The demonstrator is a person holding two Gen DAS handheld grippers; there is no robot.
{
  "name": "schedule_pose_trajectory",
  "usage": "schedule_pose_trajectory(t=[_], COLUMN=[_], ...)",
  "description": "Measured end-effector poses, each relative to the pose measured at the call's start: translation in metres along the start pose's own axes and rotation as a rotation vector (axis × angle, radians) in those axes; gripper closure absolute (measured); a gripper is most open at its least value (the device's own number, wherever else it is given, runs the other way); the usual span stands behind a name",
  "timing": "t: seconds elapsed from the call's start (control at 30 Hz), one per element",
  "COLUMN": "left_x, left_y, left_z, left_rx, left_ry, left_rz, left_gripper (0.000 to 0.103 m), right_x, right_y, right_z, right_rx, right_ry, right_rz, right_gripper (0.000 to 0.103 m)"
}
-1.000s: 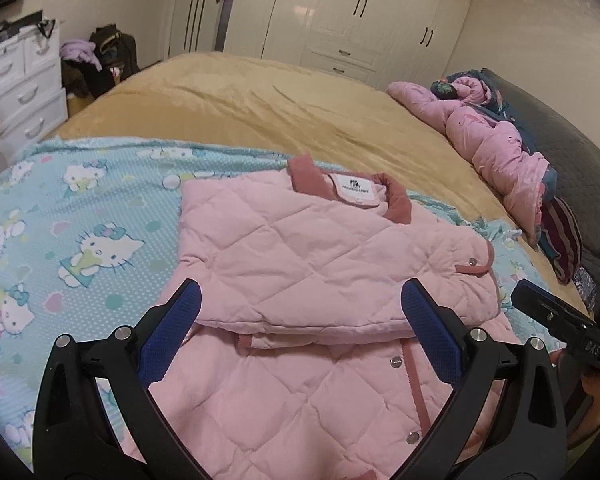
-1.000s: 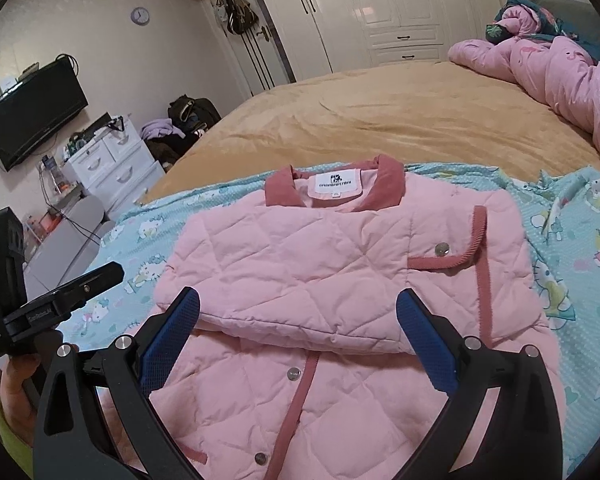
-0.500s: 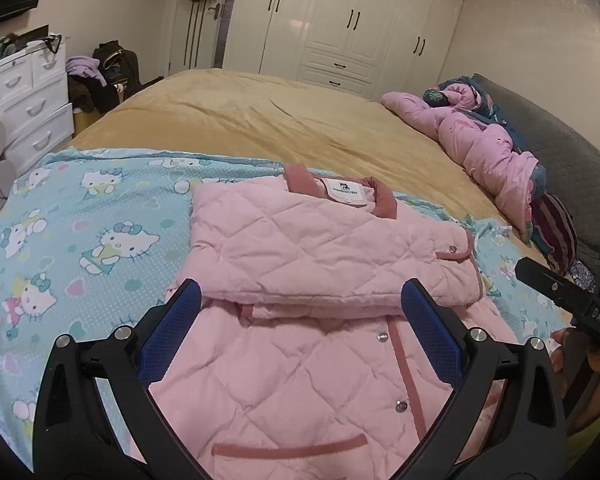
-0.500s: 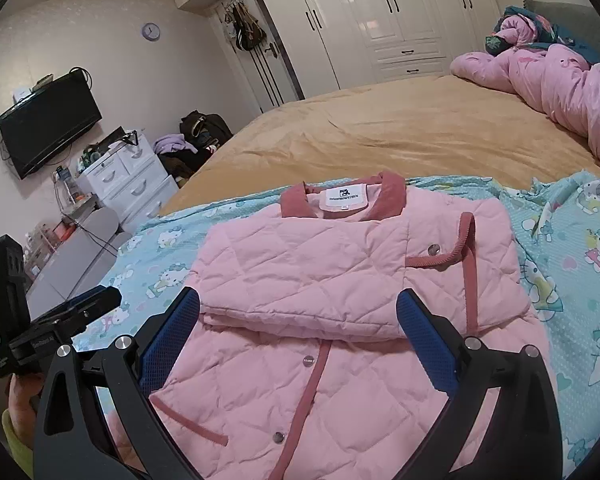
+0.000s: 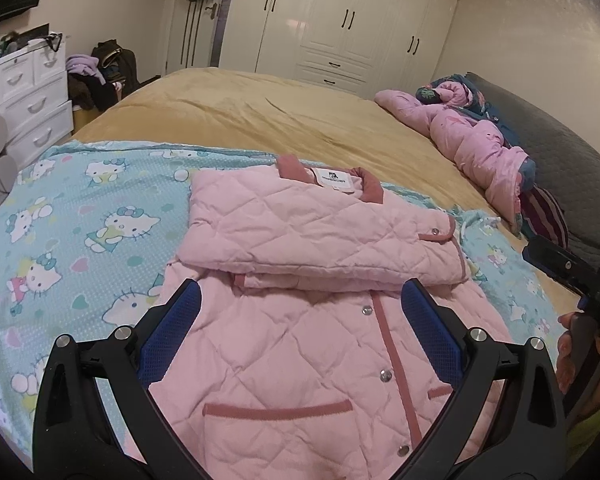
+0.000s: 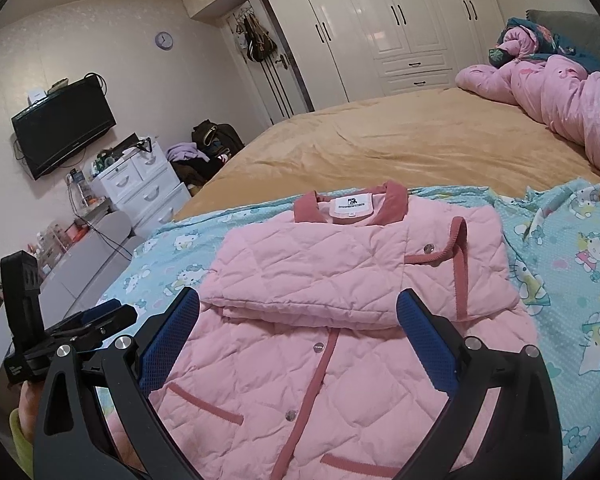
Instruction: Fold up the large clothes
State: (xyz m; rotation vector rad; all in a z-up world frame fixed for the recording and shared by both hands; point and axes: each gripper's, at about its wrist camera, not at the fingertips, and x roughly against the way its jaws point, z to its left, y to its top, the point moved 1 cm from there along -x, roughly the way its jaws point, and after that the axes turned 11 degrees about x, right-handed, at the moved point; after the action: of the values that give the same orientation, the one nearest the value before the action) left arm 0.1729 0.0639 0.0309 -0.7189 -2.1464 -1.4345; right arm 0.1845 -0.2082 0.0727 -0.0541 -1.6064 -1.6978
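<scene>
A: Where is the pink quilted jacket (image 5: 320, 320)?

B: It lies flat on the Hello Kitty sheet (image 5: 80, 236), which covers the near end of the bed. Its sleeves (image 5: 312, 236) are folded across the chest in a thick band just below the dusty-rose collar (image 5: 370, 188), and the white neck label (image 5: 334, 180) faces up.

A: And the lower part of the jacket?

B: Spread open toward the cameras, with the rose placket and its snap buttons (image 5: 385, 376) running down the front, and a pocket trim (image 5: 276, 411) near the hem.

A: The left gripper (image 5: 300, 328)?

B: Jaws spread wide, blue pads (image 5: 172, 332) either side of the jacket's lower front, hovering above it. It has hold of nothing.

A: The right gripper (image 6: 298, 332)?

B: Also wide apart and holding nothing, above the jacket's lower front, its pads (image 6: 428, 344) framing the sleeve band's near edge.

A: What lies beyond the jacket?

B: The tan bedspread (image 5: 280, 128), then a pink duvet (image 6: 556, 96) bundled far off to the jacket's right. White wardrobes (image 6: 400, 20) stand behind, and left of the jacket are a white drawer unit (image 6: 140, 188) and a wall-mounted television (image 6: 64, 128).
</scene>
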Motion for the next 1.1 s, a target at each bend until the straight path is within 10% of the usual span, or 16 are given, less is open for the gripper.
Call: schedule_pose_trajectory(t=[1.1], left_x=[0.031], left_y=[-0.063], left_z=[0.006], left_rx=[-0.081], left_ry=[0.101], left_rz=[0.037], left_gripper=[0.009], right_x=[0.052], right_y=[-0.079], right_z=[0.002], right_rx=[0.066], right_ry=[-0.040], right_rz=[0.115], right_gripper=[0.004])
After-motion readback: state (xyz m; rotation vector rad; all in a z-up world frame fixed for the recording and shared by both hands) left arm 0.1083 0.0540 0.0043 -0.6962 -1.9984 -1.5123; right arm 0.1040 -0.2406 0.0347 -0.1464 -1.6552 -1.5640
